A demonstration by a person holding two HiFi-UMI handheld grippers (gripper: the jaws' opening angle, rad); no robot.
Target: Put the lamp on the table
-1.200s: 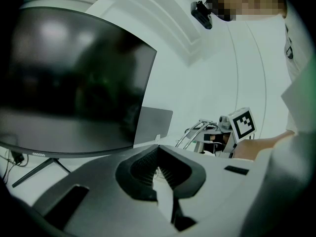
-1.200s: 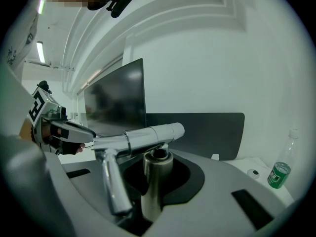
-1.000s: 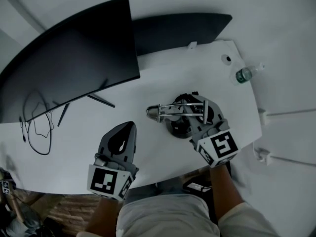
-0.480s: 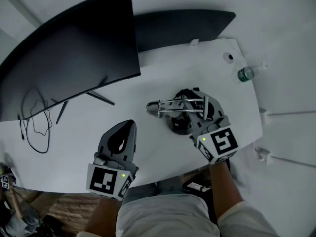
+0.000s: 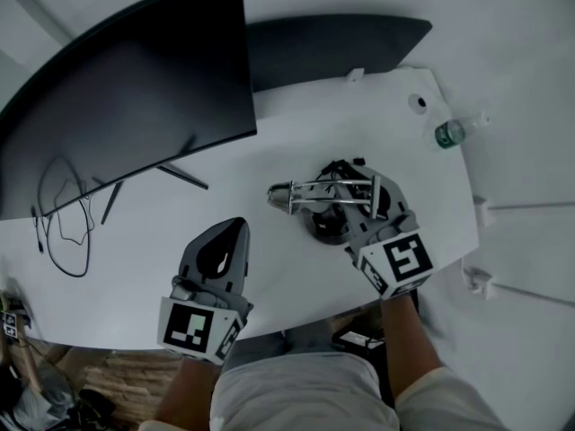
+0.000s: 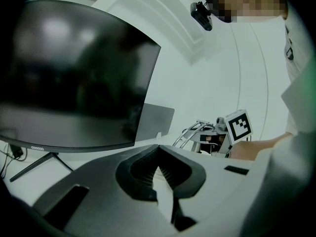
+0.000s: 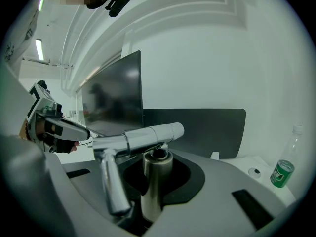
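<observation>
From above, our right gripper [image 5: 349, 212] hides the lamp's [image 5: 314, 191] base near the table's [image 5: 377, 115] front right edge, so we cannot tell if it touches, yet that gripper's own view shows it clamped on the upright post, while our left gripper [image 5: 229, 233] is closed and empty by the front edge.

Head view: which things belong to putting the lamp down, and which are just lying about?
Job: lamp, right gripper shut on it, table.
Lying about: monitor, cable, bottle; left gripper, shut and empty.
</observation>
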